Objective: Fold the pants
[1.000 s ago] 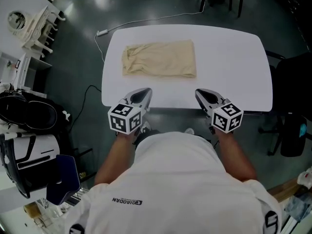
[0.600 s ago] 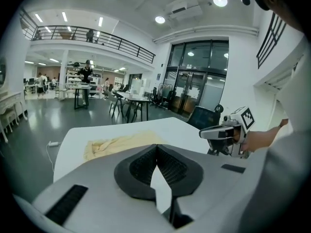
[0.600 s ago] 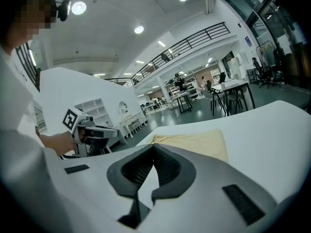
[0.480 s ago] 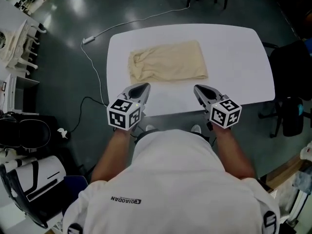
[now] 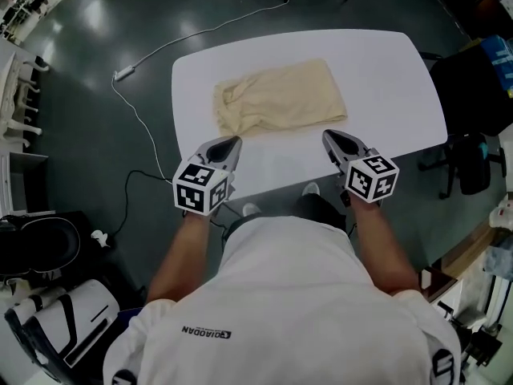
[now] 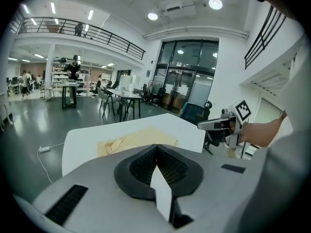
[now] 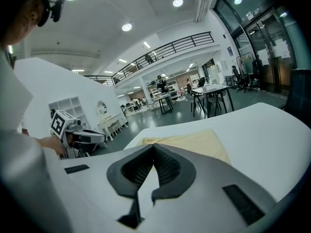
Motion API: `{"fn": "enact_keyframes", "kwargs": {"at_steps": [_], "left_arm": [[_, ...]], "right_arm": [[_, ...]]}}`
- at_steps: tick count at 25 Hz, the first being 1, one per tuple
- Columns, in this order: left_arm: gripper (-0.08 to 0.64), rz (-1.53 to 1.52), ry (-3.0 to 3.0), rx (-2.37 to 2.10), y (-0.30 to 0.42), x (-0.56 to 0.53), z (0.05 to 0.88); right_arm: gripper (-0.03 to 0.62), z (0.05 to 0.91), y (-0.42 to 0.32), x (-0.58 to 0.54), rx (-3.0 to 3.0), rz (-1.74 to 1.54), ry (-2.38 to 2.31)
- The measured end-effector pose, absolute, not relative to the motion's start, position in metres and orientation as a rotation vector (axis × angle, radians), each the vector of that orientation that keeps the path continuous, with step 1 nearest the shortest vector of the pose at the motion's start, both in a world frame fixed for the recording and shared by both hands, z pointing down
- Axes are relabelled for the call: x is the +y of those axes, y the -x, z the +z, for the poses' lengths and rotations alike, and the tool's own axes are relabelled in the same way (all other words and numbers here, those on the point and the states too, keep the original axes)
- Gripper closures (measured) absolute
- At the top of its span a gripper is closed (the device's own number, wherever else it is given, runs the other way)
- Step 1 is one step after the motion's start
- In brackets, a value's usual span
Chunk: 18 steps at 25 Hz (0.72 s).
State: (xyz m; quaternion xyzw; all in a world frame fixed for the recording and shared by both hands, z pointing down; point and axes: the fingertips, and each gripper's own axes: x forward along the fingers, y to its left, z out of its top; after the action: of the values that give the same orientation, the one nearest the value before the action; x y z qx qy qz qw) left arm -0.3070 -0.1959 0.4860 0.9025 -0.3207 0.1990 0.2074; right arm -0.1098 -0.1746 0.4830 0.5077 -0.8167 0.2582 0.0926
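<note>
Cream-yellow pants [image 5: 276, 97] lie in a flat folded rectangle on the white table [image 5: 385, 79], waistband bunched at the left end. In the left gripper view the pants [image 6: 133, 139] show beyond the jaws, and in the right gripper view they [image 7: 187, 141] lie just ahead. My left gripper [image 5: 232, 142] hovers over the table's near edge, short of the pants' left end, jaws shut and empty. My right gripper [image 5: 328, 136] sits near the pants' right front corner, apart from the cloth, also shut on nothing.
A white cable [image 5: 152, 54] trails over the dark floor left of the table. A black chair [image 5: 473, 70] stands at the table's right side. White shelving [image 5: 16, 79] and dark bags [image 5: 40, 243] sit at the far left.
Both grippers have moved forward over the table's near edge toward the pants. The view has shifted, so the table now sits closer and slightly turned. The pants lie unchanged.
</note>
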Motion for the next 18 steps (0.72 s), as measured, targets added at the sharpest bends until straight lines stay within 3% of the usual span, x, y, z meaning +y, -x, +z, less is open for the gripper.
{"fn": "enact_keyframes", "kwargs": {"at_steps": [18], "left_arm": [[0.532,0.571,-2.331,-0.983,0.296,-0.271,0.53]], "right_arm": [[0.554,0.564,-0.002,-0.317,-2.136,0.858,-1.568]]}}
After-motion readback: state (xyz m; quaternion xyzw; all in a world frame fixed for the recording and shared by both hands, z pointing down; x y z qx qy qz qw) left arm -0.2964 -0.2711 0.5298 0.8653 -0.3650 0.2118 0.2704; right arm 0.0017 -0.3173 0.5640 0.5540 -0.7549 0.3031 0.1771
